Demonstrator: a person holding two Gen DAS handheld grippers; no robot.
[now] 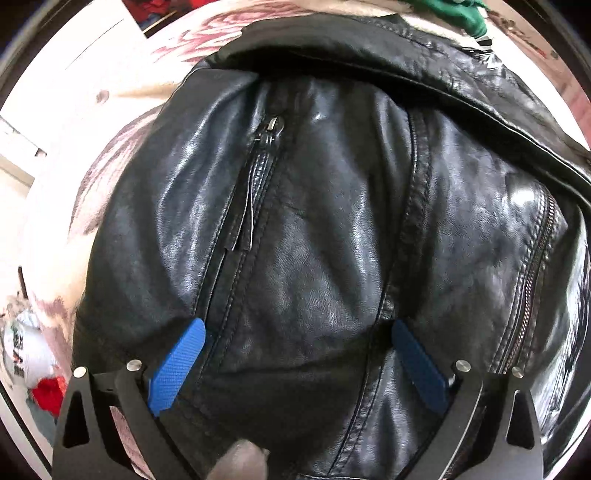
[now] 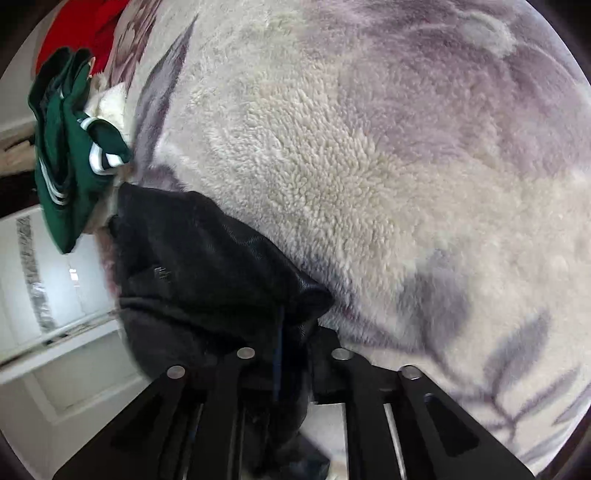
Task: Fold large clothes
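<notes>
A black leather jacket (image 1: 314, 221) with zips lies on a fleecy floral blanket (image 2: 369, 166) and fills the left wrist view. My left gripper (image 1: 297, 326) hangs just above it, pointing steeply down, its blue pads (image 1: 181, 354) spread wide with nothing pinched. In the right wrist view an edge of the jacket (image 2: 192, 258) is bunched up between the narrow jaws of my right gripper (image 2: 295, 332), which is shut on the leather. A thin sliver of blue pad shows beside the fold.
A green garment with white stripes (image 2: 70, 155) lies at the blanket's edge beyond the jacket, with a red garment (image 2: 85, 26) behind it. White furniture (image 2: 48, 295) stands past the bed's edge. A person's fingertip (image 1: 243, 458) shows at the bottom.
</notes>
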